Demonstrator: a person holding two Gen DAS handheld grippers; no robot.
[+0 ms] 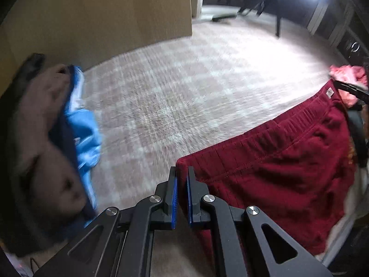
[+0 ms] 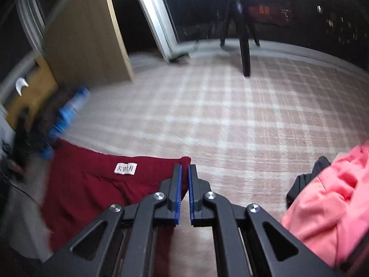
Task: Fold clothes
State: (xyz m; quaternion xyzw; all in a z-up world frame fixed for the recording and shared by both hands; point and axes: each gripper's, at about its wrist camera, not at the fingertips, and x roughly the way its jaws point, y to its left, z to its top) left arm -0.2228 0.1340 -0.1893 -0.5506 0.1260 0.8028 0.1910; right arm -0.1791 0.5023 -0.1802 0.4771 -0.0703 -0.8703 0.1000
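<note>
The dark red shorts are held by the waistband, one corner in each gripper. The left gripper has its jaws narrow, pinching the left corner of the band; the right gripper is equally narrow on the right corner, near the white label. The cloth hangs between them, over the near edge of the checked carpet.

Judged step: the shorts are being carried or spread out for a fold. The next move calls for both grips to stay level and the band to stay taut.

A blue and dark pile of clothes lies at far left, beside a wooden panel. A pink garment lies near right. A dark furniture leg stands far off. The middle carpet is open.
</note>
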